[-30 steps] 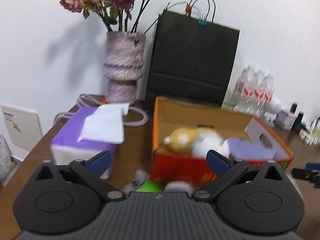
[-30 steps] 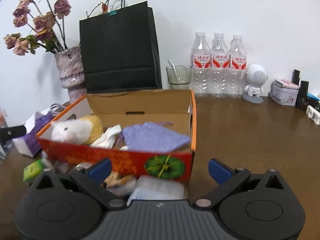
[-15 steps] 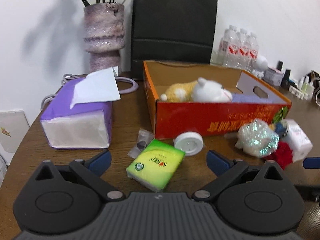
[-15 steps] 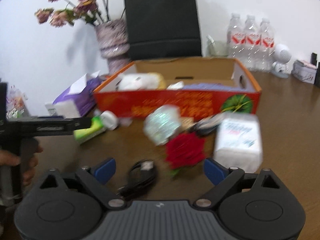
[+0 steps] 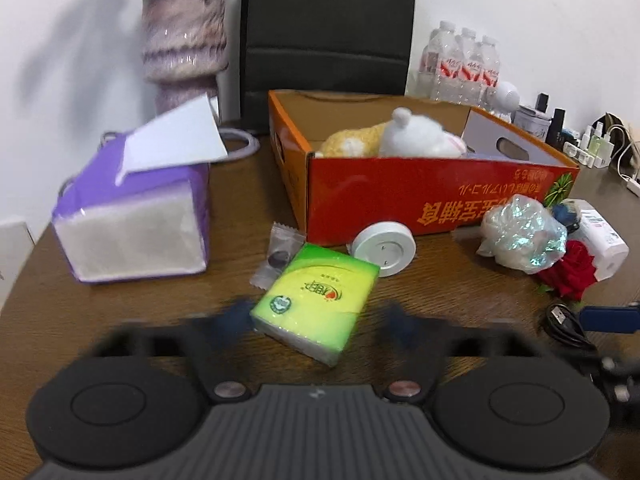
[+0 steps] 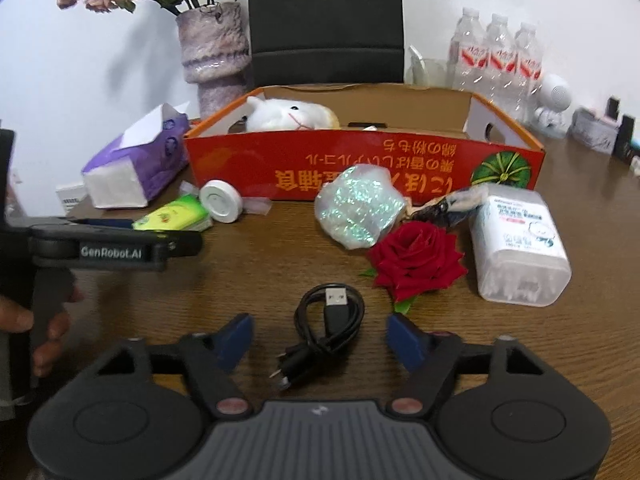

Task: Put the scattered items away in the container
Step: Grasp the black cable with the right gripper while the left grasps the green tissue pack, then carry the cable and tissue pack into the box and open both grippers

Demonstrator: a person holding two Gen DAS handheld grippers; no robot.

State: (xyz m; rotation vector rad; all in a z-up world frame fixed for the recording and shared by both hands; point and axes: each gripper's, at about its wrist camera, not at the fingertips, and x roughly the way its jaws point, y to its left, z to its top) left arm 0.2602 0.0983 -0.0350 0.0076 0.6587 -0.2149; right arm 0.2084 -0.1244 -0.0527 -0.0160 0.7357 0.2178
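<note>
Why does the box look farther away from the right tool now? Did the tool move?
Yes. The right tool pulled back from the orange box, which stays by the vase; a black cable now lies between its fingers.

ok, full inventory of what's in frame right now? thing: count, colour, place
cardboard box: 1, orange-red, table centre
plush toys: 2, white and yellow, in the box
tissue box: 1, purple, left of the box
tissue pack: 1, green-yellow, between left fingers
round disc: 1, white, against box front
clear sachet: 1, beside tissue pack
iridescent bundle: 1, before box
rose: 1, red, right of cable
USB cable: 1, black, coiled between right fingers
cotton swab box: 1, white, right of rose
vase: 1, purple, dried flowers
paper bag: 1, black, behind box
water bottles: 3, clear, back right
left gripper: open
right gripper: open
</note>
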